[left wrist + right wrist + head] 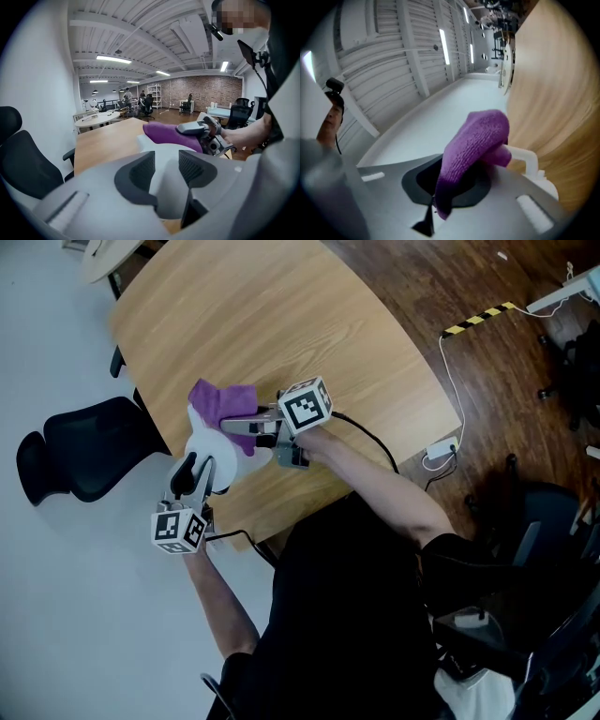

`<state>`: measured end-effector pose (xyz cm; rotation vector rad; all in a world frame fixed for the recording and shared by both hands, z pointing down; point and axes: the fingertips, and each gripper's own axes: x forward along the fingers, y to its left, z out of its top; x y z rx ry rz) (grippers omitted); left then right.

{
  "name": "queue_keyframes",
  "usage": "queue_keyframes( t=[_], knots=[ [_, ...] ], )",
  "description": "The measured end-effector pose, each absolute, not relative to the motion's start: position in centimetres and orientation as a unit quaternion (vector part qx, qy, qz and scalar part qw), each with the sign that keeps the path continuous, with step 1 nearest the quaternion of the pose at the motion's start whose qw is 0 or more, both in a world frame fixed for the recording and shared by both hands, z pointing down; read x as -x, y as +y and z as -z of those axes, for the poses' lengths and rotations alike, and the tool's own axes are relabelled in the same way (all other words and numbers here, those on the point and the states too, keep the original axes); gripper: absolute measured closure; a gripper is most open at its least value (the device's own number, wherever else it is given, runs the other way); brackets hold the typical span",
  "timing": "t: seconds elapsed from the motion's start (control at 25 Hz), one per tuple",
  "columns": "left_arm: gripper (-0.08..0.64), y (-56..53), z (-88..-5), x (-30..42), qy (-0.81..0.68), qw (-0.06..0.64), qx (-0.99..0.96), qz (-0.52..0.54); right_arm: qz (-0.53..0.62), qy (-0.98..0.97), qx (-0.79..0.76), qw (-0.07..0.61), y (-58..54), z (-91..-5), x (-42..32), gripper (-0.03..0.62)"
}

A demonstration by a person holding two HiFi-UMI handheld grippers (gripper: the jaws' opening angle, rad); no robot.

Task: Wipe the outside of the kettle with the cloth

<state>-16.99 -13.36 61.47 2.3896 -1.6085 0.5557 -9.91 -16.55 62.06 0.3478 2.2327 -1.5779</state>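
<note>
A white kettle (221, 463) stands near the front left edge of the wooden table (281, 324). My left gripper (195, 476) reaches in from the near side, and its dark pads (137, 174) are shut on a white part of the kettle (162, 151). A purple cloth (223, 401) lies draped over the kettle's far side. My right gripper (234, 425), coming in from the right, is shut on it. In the right gripper view the cloth (478, 140) bulges out of the right gripper (457, 183) and hides the fingertips. A white kettle part (532, 161) shows just past it.
A black office chair (84, 456) stands off the table's left edge, close to the kettle. A white power strip (441, 450) and its cable lie on the wood floor to the right, near yellow-black tape (478, 318). Another dark chair (534, 540) is at my right.
</note>
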Motion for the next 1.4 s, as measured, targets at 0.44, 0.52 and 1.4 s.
queue_keyframes(
  t=[0.44, 0.52, 1.4],
  knots=[
    [0.187, -13.3, -60.8, 16.7, -0.484, 0.089, -0.848, -0.195, 0.678, 0.735, -0.009, 0.017, -13.7, -81.5, 11.9, 0.571],
    [0.187, -13.2, -60.7, 16.3, -0.439, 0.088, -0.871, -0.202, 0.68, 0.733, 0.015, -0.031, -11.5, -84.6, 11.7, 0.571],
    [0.198, -13.6, -60.9, 17.7, -0.516, 0.099, -0.827, -0.199, 0.562, 0.81, -0.15, 0.071, -16.5, -71.5, 14.4, 0.571]
  ],
)
